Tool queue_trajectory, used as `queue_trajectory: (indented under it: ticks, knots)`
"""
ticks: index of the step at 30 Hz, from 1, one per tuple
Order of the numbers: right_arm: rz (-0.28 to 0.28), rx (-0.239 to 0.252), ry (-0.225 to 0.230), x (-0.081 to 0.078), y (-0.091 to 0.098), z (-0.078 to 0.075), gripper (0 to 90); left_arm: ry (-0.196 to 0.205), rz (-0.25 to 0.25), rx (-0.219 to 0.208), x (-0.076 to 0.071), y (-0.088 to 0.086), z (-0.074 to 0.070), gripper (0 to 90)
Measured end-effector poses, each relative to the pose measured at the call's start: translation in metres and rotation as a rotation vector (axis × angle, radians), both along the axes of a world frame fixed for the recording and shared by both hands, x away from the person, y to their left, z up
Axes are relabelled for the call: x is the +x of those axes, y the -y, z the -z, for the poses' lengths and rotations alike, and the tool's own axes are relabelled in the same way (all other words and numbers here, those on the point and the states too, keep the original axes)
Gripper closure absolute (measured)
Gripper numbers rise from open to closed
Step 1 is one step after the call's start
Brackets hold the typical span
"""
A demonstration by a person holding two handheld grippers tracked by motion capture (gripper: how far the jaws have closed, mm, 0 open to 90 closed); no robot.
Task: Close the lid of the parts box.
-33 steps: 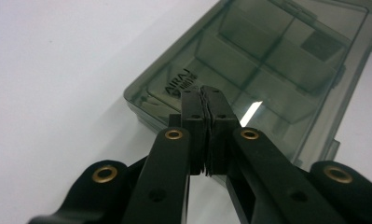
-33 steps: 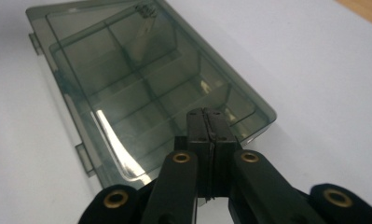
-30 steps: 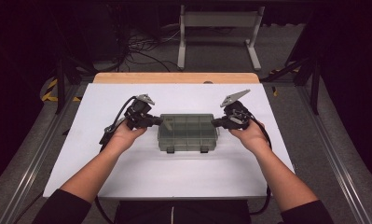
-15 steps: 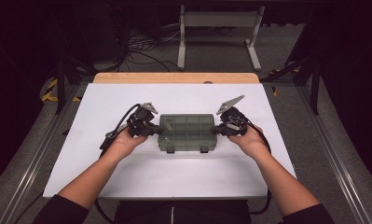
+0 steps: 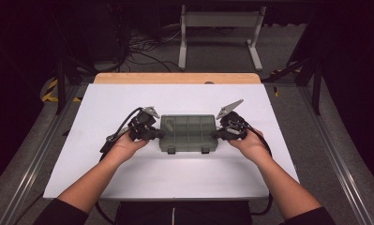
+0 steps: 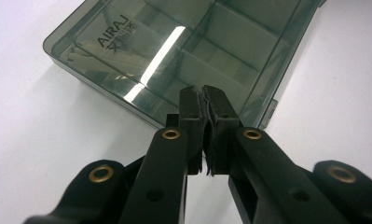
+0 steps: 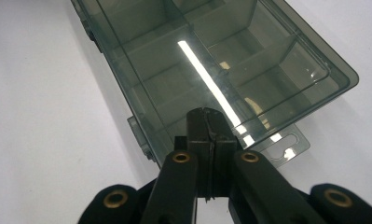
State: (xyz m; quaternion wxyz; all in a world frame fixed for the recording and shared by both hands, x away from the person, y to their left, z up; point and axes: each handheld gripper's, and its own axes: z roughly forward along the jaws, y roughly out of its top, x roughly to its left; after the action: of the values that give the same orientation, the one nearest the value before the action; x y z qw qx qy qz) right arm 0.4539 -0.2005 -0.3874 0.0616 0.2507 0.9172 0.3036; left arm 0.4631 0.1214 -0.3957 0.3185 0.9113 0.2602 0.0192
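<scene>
Left gripper (image 5: 157, 134): jaws closed pad to pad, nothing between them; tips set against the left end wall of the box, pressing rather than pinching.

Compartment box (image 5: 188, 133): smoked translucent plastic, lid shut, lying flat on the white table (image 5: 128, 178), central, somewhat toward the near edge. Inner dividers form several cells; a few pale small items show faintly in the end cells. Two latches (image 5: 171, 150) on the near long side; a hang tab (image 7: 286, 148) at the right end. Judged light, rigid, smooth and slippery; thin walls likely to crack under hard squeezing. Best held by squeezing the two short ends together, or by the lid lip or latches for opening.

Right gripper (image 5: 218, 134): jaws fully closed, empty; tips against the right end of the box, by the hang tab.
</scene>
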Motion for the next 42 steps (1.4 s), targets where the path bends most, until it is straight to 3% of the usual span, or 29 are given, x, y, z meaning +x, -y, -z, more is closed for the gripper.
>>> queue_trajectory:
  ticks: [2,7,16,24,31,34,36,42]
  knots:
    - [-0.004,-0.006,0.001,-0.001,0.0,0.002,90.0,-0.005,0.002,0.013,-0.001,0.001,0.003,86.8]
    - [-0.005,-0.008,0.009,-0.003,-0.001,0.005,90.0,-0.009,-0.004,-0.007,-0.001,-0.001,0.005,87.5]
    - [0.004,0.011,0.023,-0.005,0.001,0.008,90.0,0.023,-0.003,0.004,-0.004,0.0,0.006,87.7]
    - [0.003,0.018,0.034,-0.007,0.002,0.009,90.0,0.022,-0.003,-0.006,-0.004,-0.002,0.006,87.8]
    - [0.025,0.029,0.027,-0.007,0.002,0.009,87.7,-0.004,-0.028,-0.041,-0.004,-0.003,0.007,85.7]
    - [0.048,0.047,0.025,-0.007,0.002,0.008,87.3,-0.006,-0.037,-0.064,-0.005,-0.003,0.006,80.8]
    - [0.053,0.066,0.036,-0.008,0.003,0.004,85.4,-0.002,-0.038,-0.1,-0.005,-0.005,0.001,76.7]
    - [0.054,0.11,0.069,-0.011,0.006,-0.003,76.8,0.018,-0.028,-0.141,-0.01,-0.01,-0.006,69.2]
